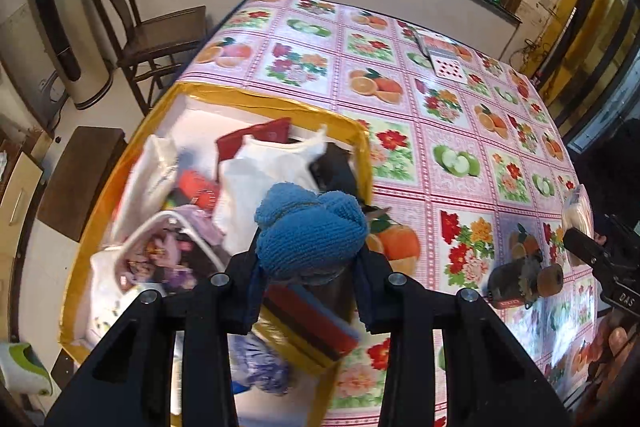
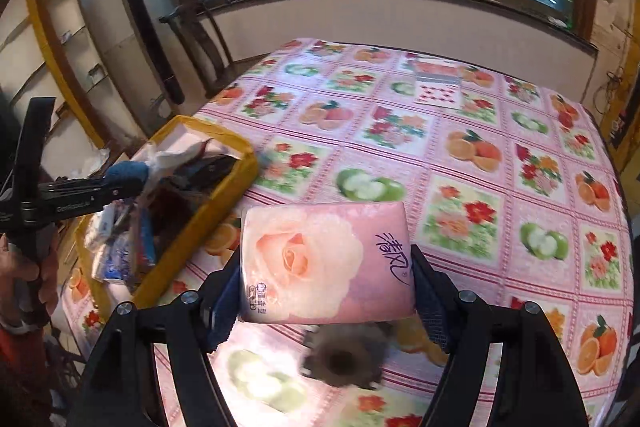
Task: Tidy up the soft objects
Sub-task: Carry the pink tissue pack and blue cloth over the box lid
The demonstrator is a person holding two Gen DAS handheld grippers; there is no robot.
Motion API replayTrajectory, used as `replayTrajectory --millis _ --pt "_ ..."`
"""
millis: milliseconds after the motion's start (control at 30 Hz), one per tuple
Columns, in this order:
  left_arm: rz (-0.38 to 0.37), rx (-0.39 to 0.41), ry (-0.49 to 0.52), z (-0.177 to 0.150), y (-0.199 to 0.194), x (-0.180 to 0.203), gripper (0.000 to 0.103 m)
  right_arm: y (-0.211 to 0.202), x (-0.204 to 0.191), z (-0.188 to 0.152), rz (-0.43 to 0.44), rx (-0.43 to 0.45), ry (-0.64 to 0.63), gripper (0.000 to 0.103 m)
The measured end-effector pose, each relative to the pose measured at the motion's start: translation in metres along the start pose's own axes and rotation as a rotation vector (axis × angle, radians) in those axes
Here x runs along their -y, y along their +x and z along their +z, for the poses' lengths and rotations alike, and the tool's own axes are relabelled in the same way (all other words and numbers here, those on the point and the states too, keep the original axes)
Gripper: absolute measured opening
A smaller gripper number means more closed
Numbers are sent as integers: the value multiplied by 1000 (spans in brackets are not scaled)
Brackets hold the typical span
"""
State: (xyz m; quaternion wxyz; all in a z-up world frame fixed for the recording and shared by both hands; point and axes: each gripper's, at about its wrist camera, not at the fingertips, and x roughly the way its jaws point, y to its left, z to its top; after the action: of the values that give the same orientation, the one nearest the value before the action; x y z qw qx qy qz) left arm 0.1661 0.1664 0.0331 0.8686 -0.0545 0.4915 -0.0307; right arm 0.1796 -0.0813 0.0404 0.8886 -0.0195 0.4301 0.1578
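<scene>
The left matte black plastic tongs [image 1: 310,259] have two angular arms with cut-out windows, round silver screws at the joints and dark blue textured pads [image 1: 370,291] inside. The right black tongs [image 2: 326,291] match: silver screws, blue mesh-like pads [image 2: 430,301]. White lettering runs along the left tool's side in the right wrist view.

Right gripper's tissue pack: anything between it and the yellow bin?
Nothing on the tablecloth between tissue pack and yellow-rimmed bin. But the left gripper, holding a blue cloth, hangs over the bin's opening.
</scene>
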Motion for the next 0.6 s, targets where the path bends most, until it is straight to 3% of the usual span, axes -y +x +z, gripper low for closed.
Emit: replayTrajectory --millis 300,433,500,600 --pt "35 -17 -70 -12 11 -63 35 97 -135 40 115 -80 -121 76" --pt "27 -22 -79 -13 21 -72 35 132 -163 41 137 -122 -122 76" --pt "61 -3 -81 -14 20 -75 35 142 -167 41 133 -123 -102 77" --pt "26 2 -96 -17 19 -85 37 149 -162 39 165 -136 -62 80"
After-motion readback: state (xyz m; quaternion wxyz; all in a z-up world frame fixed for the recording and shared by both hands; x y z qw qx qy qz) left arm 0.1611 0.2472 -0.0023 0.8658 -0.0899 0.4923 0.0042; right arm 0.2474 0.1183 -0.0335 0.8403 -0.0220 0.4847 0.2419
